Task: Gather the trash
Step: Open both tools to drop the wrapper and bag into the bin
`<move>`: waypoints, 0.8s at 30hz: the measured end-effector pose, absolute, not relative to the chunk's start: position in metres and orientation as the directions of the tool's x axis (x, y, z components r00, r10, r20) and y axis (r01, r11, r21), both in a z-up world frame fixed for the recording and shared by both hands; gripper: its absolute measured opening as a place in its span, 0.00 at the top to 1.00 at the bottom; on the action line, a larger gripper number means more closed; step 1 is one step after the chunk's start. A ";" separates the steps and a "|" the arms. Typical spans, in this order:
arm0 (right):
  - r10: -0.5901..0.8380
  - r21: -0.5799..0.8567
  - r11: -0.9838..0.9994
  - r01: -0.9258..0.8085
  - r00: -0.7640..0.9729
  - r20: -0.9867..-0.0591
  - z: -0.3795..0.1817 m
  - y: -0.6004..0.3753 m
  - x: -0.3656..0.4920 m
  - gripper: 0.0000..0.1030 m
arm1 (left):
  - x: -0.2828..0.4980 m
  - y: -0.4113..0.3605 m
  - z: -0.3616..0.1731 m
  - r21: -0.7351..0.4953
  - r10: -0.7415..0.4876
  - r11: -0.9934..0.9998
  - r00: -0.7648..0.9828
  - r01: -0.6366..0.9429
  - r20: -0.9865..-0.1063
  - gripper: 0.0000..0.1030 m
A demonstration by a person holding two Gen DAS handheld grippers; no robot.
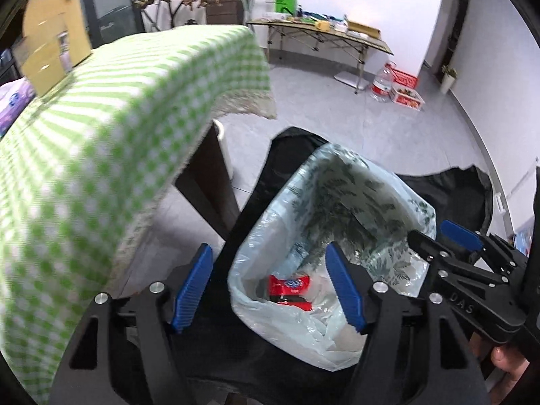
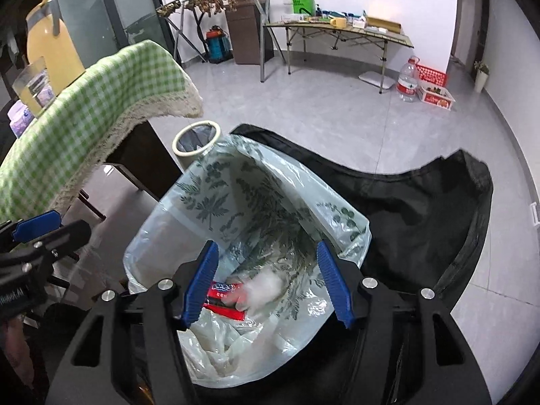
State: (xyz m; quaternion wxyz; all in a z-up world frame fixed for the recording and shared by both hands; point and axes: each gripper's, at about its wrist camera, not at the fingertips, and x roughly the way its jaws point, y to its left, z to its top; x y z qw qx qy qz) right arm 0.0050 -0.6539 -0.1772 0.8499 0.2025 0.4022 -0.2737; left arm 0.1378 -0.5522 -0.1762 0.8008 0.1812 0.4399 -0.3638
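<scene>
**Both grippers open over the trash bag**

While both point down into the leaf-printed trash bag (image 2: 236,209), the left gripper (image 1: 270,290) and right gripper (image 2: 266,280) stand released, nothing between their blue pads. A red wrapper (image 2: 224,298) lies at the bottom of the bag beside a blurred white wad (image 2: 266,287). The bag sits in a black holder (image 2: 422,209), just beside the green checked tablecloth (image 1: 101,135).

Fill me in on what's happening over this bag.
A person holds a gripper in each hand over a leaf-printed plastic bag that stands open on the floor beside a table with a green checked cloth. The left gripper and the right gripper both have open jaws with nothing between them. A red wrapper and a white wad lie inside the bag.
</scene>
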 end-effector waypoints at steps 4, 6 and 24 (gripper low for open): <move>-0.322 0.112 0.778 0.618 0.545 -0.774 -0.166 -0.646 0.006 0.40 | 0.143 -0.531 -0.158 -0.049 -0.449 0.691 0.375 0.721 -0.811 0.35; -0.335 0.101 0.779 0.619 0.546 -0.768 -0.161 -0.642 0.006 0.40 | 0.144 -0.523 -0.150 -0.065 -0.470 0.691 0.379 0.720 -0.797 0.28; -0.404 0.083 0.816 0.572 0.668 -0.625 -0.092 -0.590 0.021 0.35 | 0.131 -0.424 -0.049 -0.122 -0.620 0.712 0.537 0.692 -0.573 0.10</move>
